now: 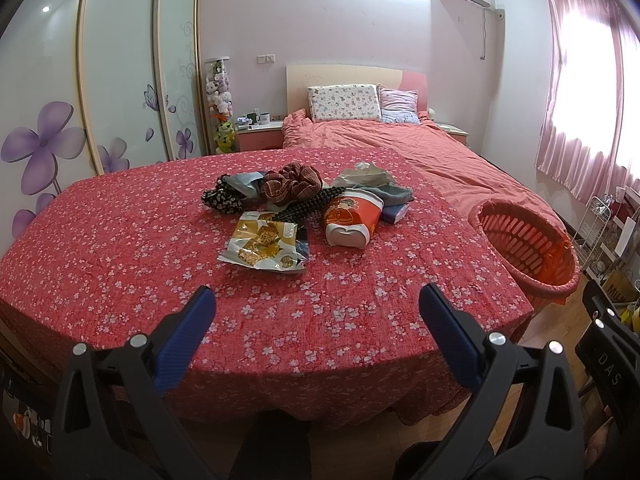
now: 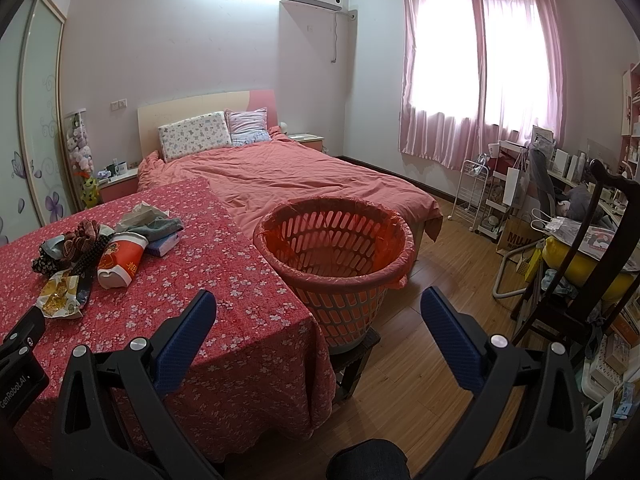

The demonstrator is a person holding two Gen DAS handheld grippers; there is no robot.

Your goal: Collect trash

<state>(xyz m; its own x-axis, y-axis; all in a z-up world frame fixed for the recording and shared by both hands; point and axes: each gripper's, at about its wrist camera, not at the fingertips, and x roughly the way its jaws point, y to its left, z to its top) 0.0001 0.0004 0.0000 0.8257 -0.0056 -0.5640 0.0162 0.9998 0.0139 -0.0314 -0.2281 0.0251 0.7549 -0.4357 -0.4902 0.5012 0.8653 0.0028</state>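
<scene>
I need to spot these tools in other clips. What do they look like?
Both the left tool and the right tool have black angular frames, silver bolts and ribbed blue pads. White lettering marks each tool's body.

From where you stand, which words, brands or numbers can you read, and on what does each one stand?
"DAS": on the right gripper.
"GenRobot.AI": on the left gripper.
"MUJI", partly hidden: on the brown paper bag.
Print on the snack bag and the red cup: too small to read.
</scene>
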